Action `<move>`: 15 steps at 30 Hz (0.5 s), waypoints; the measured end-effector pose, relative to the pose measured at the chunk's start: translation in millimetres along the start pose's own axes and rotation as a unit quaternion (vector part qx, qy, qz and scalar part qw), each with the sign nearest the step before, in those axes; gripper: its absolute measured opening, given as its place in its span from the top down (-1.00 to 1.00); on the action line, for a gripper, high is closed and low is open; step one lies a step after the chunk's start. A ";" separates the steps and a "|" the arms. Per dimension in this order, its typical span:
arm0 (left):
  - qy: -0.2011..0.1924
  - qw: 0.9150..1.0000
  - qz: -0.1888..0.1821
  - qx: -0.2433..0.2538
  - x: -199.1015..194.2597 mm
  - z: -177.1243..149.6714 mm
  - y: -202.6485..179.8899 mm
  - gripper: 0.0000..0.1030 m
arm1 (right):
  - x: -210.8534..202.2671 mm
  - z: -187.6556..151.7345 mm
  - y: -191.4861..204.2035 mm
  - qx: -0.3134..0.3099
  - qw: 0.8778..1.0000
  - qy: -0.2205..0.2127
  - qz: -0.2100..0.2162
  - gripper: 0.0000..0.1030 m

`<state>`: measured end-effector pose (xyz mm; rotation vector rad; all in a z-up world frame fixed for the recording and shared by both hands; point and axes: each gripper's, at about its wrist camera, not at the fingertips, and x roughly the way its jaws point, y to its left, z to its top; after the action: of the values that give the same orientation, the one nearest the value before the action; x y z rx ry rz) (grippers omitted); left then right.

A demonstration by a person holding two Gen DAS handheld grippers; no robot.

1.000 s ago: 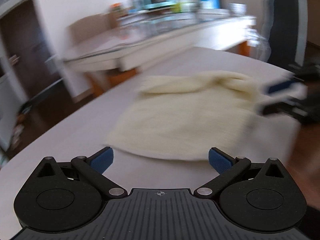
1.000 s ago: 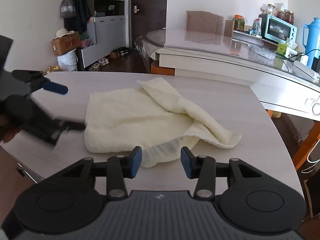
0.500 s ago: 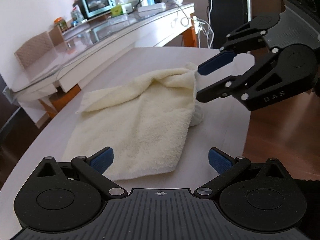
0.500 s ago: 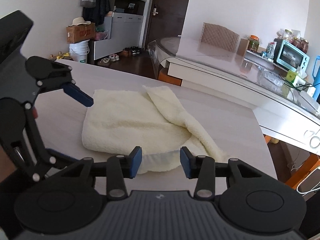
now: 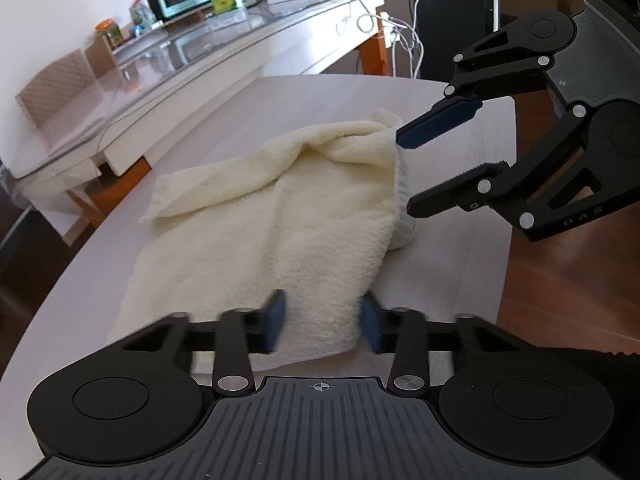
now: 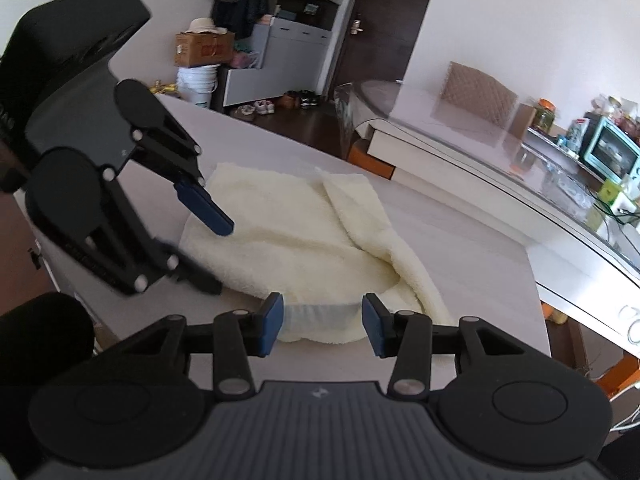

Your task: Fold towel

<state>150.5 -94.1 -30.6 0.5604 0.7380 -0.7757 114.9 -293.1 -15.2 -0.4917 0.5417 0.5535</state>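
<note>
Towel (image 5: pixel 280 216) lies rumpled; left gripper (image 5: pixel 322 322) has narrowed around its corner, right gripper (image 6: pixel 322 322) stays parted.

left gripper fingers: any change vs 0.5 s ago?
Yes. The left gripper has narrowed: its blue pads, formerly wide of the towel, now bracket the towel's near edge, blurred by motion, with a gap remaining.

"DAS" lettering, faint, on lower arm of right tool (image 5: pixel 404 172).
</note>
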 end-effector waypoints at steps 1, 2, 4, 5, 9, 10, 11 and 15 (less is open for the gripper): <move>0.000 1.000 -0.004 -0.002 -1.5 0.9 1.6 0.68 | 0.7 0.0 1.9 -0.014 1.000 0.000 0.002 0.08; 0.000 1.000 -0.007 -0.003 -2.9 1.8 3.1 0.72 | 1.4 0.1 3.8 -0.027 1.000 -0.001 0.003 0.07; -0.001 1.000 -0.011 -0.007 -5.7 3.3 6.3 0.75 | 2.8 0.2 7.5 -0.055 0.998 -0.002 0.007 0.02; -0.002 1.000 -0.011 -0.008 -7.3 4.0 8.2 0.76 | 3.5 0.2 9.4 -0.069 0.998 -0.002 0.008 0.01; -0.006 1.000 -0.007 -0.011 -15.1 9.3 20.3 0.77 | 6.3 0.4 16.9 -0.123 0.992 -0.004 0.015 -0.01; -0.006 1.000 -0.006 -0.010 -16.6 10.6 22.4 0.77 | 7.9 0.9 18.4 -0.132 0.991 -0.003 0.018 -0.01; -0.007 1.000 -0.006 -0.010 -18.0 12.3 24.1 0.77 | 10.3 0.9 20.8 -0.146 0.989 -0.004 0.020 0.00; -0.014 1.000 -0.005 -0.012 -25.7 22.3 36.7 0.77 | 18.5 3.3 26.6 -0.176 0.984 0.002 0.024 0.13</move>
<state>175.0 -76.9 9.6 0.5232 0.7245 -0.7814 113.3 -264.9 -31.4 -0.8162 0.4611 0.6987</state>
